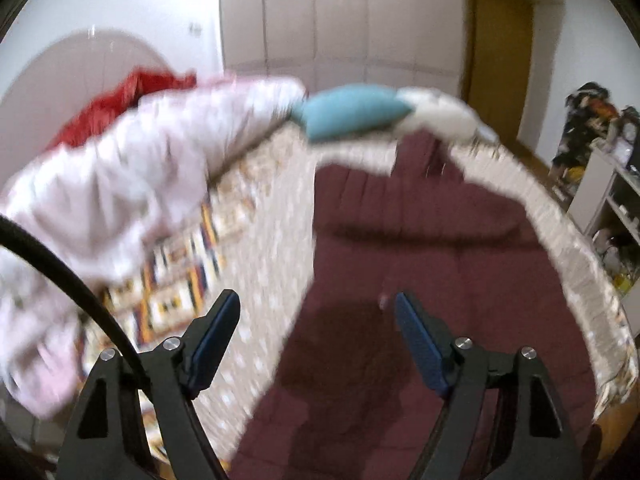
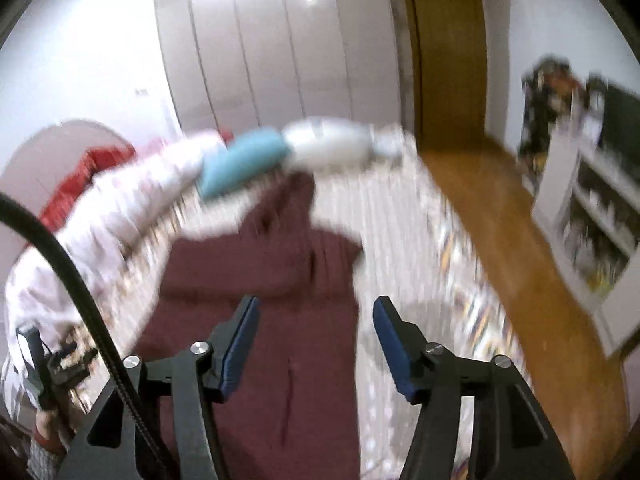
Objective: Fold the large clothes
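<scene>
The left gripper (image 1: 316, 312) is closest in the left wrist view. Its two black fingers (image 1: 216, 332) have blue pads and stand apart, with nothing between them. A black cable (image 1: 72, 280) curves past on its left side.

The right gripper (image 2: 316, 316) is closest in the right wrist view. Its fingers (image 2: 394, 340) also stand apart and hold nothing. In the bottom left corner of that view, a hand (image 2: 48, 428) holds the other tool.

Under both grippers lies a big dark red garment (image 1: 420, 280). It is spread out flat on the bed (image 1: 272, 240). The bed cover is pale with small dots, and part of it has bright little squares. The garment does not touch either gripper.

Farther back, at the head of the bed, sits a pinkish white pillow (image 1: 152, 168), then a blue pillow (image 1: 352, 112), then a white pillow (image 1: 440, 112). They lie side by side in a row. A red cloth (image 1: 120, 104) lies behind the pinkish one.

To the right of the bed is a brown wooden floor (image 2: 512, 248) and a white shelf (image 2: 592, 208) full of small things, too blurry to name. Farthest away are tall white wardrobe doors (image 1: 340, 20) and a brown door (image 2: 448, 60).
</scene>
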Motion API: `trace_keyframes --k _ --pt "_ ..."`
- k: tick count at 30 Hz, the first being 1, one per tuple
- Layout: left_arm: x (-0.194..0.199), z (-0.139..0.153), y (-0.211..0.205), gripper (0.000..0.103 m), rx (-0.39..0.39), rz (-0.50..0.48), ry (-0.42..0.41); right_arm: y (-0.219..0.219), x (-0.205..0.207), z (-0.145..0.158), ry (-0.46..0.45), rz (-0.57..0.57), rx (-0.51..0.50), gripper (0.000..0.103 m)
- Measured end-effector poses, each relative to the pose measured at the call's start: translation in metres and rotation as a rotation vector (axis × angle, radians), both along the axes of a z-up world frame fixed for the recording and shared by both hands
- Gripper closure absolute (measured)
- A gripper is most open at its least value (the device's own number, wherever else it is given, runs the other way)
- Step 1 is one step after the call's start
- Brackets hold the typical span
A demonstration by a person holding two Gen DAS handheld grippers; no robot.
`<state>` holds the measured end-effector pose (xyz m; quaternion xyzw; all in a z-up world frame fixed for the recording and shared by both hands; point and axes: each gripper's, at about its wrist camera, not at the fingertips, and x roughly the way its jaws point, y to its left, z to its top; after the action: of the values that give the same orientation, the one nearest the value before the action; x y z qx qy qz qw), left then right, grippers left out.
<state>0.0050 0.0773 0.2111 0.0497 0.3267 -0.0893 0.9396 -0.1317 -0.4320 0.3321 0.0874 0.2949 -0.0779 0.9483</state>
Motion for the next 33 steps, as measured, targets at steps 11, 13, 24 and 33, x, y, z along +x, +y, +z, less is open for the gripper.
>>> trace_keyframes --k 11,13,24,33 --pt "0.067 0.105 -0.021 0.017 0.050 0.009 -0.131 0.026 0.059 0.239 -0.278 -0.113 -0.157 0.022" --pt "0.087 0.091 -0.028 0.017 0.048 0.004 -0.114 0.027 0.087 0.247 -0.271 -0.152 -0.186 0.019" --pt "0.177 -0.120 -0.103 0.017 -0.006 -0.053 0.115 -0.006 0.334 0.062 0.079 -0.179 -0.147 0.019" --pt "0.210 -0.211 -0.115 0.017 -0.055 -0.047 0.184 -0.013 0.503 -0.166 0.358 -0.156 -0.029 0.019"
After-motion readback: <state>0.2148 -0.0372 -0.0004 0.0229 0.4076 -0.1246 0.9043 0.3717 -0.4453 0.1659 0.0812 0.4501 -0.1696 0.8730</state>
